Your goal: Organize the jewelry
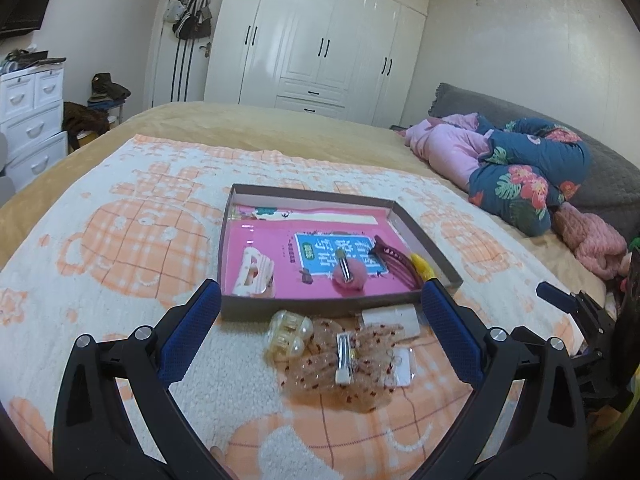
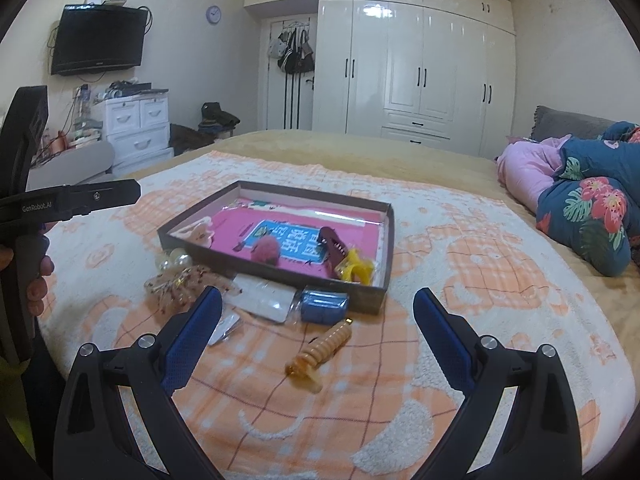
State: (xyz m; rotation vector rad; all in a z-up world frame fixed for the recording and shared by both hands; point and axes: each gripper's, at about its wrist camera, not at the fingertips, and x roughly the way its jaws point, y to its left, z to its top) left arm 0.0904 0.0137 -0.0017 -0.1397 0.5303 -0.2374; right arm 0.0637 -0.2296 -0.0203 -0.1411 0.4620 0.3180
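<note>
Fingers of both my grippers stand spread wide with nothing between them: the left gripper hovers over the loose pieces at the near wall of the tray, and the right gripper hovers nearer to me than the tray's near right corner. All places below are given relative to this shallow brown tray, which lies on an orange-and-white blanket on the bed.

Inside the tray, on its pink printed lining: a pink pompom clip near the front wall; a dark red claw clip and a yellow clip at the front right corner; a pale pink patterned clip at the front left.

Outside the tray, just before its near wall: a clear pearl-tipped claw clip, a sheer speckled bow with a metal barrette, two small clear packets, and a blue clip touching the wall. An amber ribbed clip lies a little nearer to me, apart from the tray, between my right fingers.

My left hand grips the left gripper's handle, left of the tray.
</note>
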